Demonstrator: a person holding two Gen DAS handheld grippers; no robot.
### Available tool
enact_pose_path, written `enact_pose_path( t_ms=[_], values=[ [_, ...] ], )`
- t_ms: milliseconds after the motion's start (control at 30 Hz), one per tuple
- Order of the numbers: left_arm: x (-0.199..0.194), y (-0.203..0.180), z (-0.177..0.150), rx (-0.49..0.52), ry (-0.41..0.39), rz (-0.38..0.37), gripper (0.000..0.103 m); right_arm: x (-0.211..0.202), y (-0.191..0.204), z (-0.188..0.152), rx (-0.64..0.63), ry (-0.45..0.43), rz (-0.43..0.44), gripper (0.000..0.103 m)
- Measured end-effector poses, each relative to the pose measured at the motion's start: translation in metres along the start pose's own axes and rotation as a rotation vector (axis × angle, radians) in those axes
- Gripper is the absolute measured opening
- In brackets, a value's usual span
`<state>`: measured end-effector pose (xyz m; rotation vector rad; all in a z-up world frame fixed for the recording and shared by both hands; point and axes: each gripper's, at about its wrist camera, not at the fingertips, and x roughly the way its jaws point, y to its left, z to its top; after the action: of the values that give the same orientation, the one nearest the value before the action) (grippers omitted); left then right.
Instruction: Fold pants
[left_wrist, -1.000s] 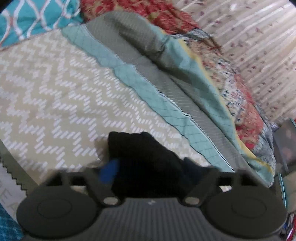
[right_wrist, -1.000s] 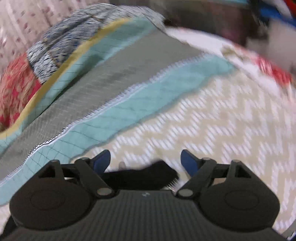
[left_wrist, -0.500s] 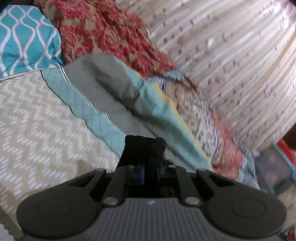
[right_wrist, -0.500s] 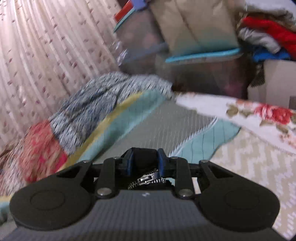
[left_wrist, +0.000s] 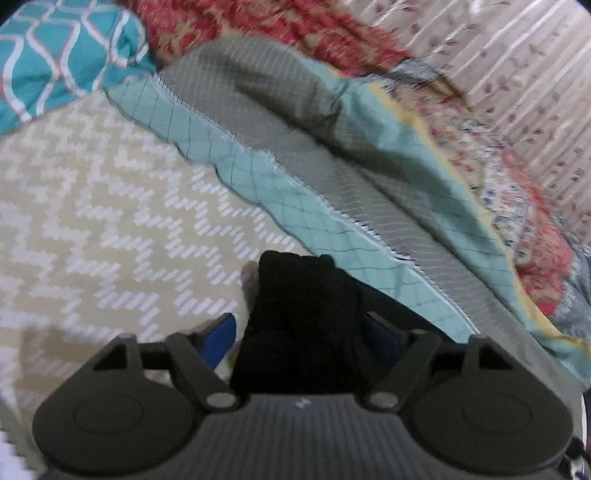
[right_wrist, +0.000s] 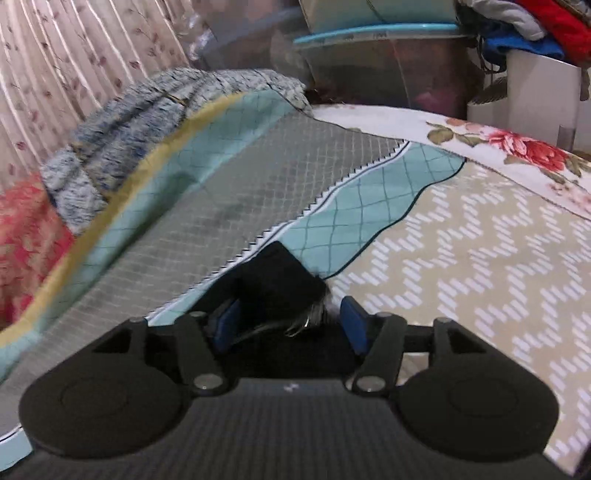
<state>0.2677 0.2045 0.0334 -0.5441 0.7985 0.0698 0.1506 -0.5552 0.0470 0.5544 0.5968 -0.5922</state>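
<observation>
Both wrist cameras look steeply down from close above the bed (left_wrist: 92, 221), the left view facing its pillow-end edge, the right its floral far edge, sharing the teal-and-grey quilt (right_wrist: 258, 177).

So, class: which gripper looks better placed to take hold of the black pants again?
Left, probably: the left gripper is opening around a thick bunch of black pants.

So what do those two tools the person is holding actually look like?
Both look alike. The left tool and right tool each have a dark grey ribbed body with a small pale mark at its front edge, two round black discs at the sides, black linkage arms on silver pivots, and two fingers faced with blue pads. No cables or sleeves show.
</observation>
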Motion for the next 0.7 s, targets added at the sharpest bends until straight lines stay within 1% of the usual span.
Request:
enact_pose_path(
  t_ms=[33,100,200,267,300,367,433,533,600,633,667,700],
  values=[
    [-0.016,0.004,-0.003,0.012,-0.003,-0.022,0.078,-0.011,0.000,-0.002,0.003,0.006,0.037,0.062],
    [-0.045,0.015,-0.010,0.003,-0.019,-0.050,0.080,-0.029,0.007,-0.011,-0.001,0.024,0.145,0.062],
    [-0.090,0.040,-0.031,-0.051,-0.042,-0.077,0.084,-0.062,0.022,-0.036,-0.054,0.084,0.356,0.062],
    [-0.109,0.058,-0.043,-0.103,-0.031,-0.085,0.088,-0.084,0.040,-0.062,-0.121,0.148,0.505,0.062],
    [-0.117,0.065,-0.053,-0.128,-0.012,-0.085,0.088,-0.096,0.051,-0.077,-0.164,0.174,0.572,0.062],
    [-0.126,0.079,-0.070,-0.178,0.039,-0.094,0.088,-0.123,0.078,-0.111,-0.274,0.222,0.683,0.062],
    [-0.125,0.089,-0.085,-0.237,0.102,-0.124,0.088,-0.150,0.105,-0.150,-0.383,0.273,0.791,0.062],
    [-0.114,0.098,-0.101,-0.306,0.143,-0.132,0.089,-0.184,0.140,-0.204,-0.489,0.376,0.931,0.062],
    [-0.104,0.101,-0.110,-0.363,0.162,-0.171,0.089,-0.203,0.160,-0.237,-0.547,0.447,1.011,0.062],
    [-0.099,0.101,-0.116,-0.383,0.166,-0.190,0.087,-0.212,0.170,-0.253,-0.573,0.472,1.040,0.062],
    [-0.095,0.097,-0.119,-0.392,0.161,-0.203,0.081,-0.219,0.179,-0.267,-0.603,0.503,1.056,0.061],
    [-0.091,0.092,-0.122,-0.381,0.149,-0.213,0.063,-0.225,0.191,-0.284,-0.651,0.537,1.062,0.061]
  ],
)
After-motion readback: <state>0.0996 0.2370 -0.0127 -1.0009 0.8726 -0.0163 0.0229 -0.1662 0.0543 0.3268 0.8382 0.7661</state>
